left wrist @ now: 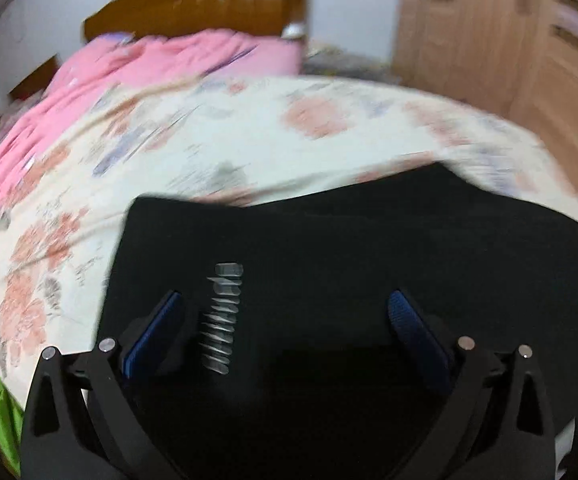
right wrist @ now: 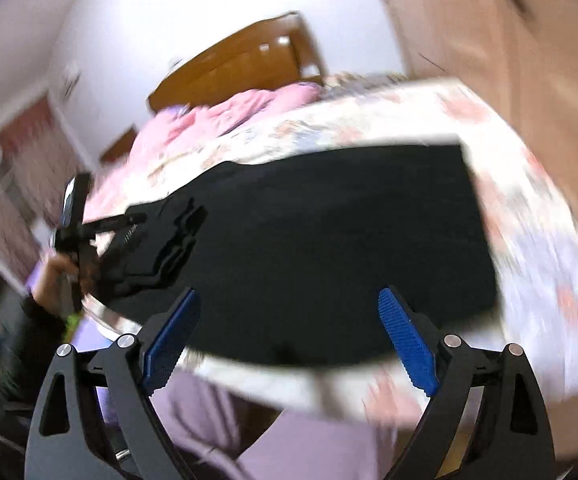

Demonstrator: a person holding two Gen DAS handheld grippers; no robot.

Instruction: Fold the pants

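Black pants [left wrist: 349,264], one item, lying flat on my floral bedspread [left wrist: 217,132] near the foot edge of the bed; in the right wrist view they read as a broad dark slab with a squared corner at the far right [right wrist: 329,248]. Left gripper [left wrist: 285,312]: jaws spread wide, blue pads [left wrist: 157,328] apart, nothing between them, hovering over the near part of the pants; whether it touches the cloth I cannot tell. A coiled metal spring [left wrist: 223,320] shows just beside its left finger. Right gripper [right wrist: 289,320]: jaws likewise spread, blue pads [right wrist: 407,340] apart, empty, held over the near edge of the pants. From this side I also see the left gripper [right wrist: 157,240] at the pants' left end, with the hand [right wrist: 55,276] gripping its handle. Pink blanket [left wrist: 137,64], bunched at the far end. Brown wooden headboard [left wrist: 209,4] behind it. Light wooden wardrobe [left wrist: 489,32] at right. Both views are blurred.
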